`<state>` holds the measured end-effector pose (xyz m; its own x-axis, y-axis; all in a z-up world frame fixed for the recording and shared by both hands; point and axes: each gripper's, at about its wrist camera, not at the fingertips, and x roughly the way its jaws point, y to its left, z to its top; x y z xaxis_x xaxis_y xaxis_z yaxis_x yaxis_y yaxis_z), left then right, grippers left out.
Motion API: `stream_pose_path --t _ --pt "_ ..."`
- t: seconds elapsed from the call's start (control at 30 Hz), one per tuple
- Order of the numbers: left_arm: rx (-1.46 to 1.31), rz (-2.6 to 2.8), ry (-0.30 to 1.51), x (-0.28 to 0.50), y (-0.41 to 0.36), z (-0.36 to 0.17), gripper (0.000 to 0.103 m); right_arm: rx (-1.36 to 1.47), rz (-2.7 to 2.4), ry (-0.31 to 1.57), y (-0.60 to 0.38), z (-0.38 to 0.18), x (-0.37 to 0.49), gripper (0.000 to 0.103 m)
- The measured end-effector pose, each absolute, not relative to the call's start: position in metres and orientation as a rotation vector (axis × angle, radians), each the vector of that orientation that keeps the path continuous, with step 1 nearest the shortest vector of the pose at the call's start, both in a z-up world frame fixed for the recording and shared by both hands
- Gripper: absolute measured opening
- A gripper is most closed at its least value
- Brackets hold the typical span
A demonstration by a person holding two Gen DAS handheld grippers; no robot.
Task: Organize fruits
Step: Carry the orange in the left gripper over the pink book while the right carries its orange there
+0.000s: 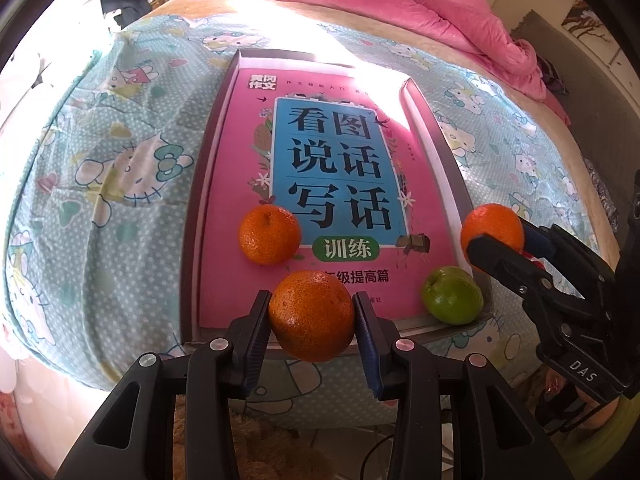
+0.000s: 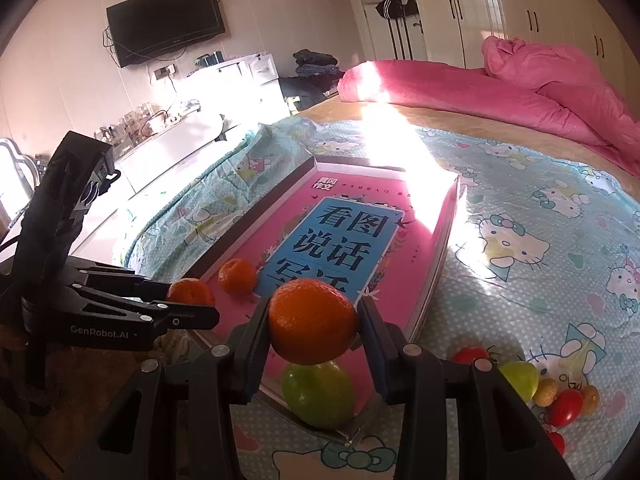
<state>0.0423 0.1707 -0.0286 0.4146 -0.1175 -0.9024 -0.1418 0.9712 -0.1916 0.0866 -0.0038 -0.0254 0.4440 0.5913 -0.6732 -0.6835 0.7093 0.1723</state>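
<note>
A shallow tray [image 1: 208,152] lined with a pink book cover lies on the bed. An orange [image 1: 270,234] and a green fruit [image 1: 453,295] sit in it near the front edge. My left gripper [image 1: 312,320] is shut on a second orange [image 1: 310,316], held over the tray's front rim. My right gripper [image 2: 314,326] is shut on a third orange [image 2: 312,322], held above the green fruit [image 2: 318,394] at the tray's near corner. The right gripper also shows in the left wrist view [image 1: 486,242], and the left gripper in the right wrist view [image 2: 192,306].
Small fruits lie on the Hello Kitty sheet right of the tray: red tomatoes [image 2: 566,408], a green one [image 2: 520,378] and yellowish ones [image 2: 546,392]. A pink duvet [image 2: 520,92] is heaped at the far side. A white cabinet [image 2: 224,92] stands left of the bed.
</note>
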Motion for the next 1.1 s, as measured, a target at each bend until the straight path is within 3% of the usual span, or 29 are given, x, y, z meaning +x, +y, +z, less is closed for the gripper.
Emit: stream_pose_path --t 1.1 --pt "-0.278 0.048 1.163 0.060 0.167 -0.051 0.042 -0.195 0.715 0.869 0.014 -0.066 0.115 0.043"
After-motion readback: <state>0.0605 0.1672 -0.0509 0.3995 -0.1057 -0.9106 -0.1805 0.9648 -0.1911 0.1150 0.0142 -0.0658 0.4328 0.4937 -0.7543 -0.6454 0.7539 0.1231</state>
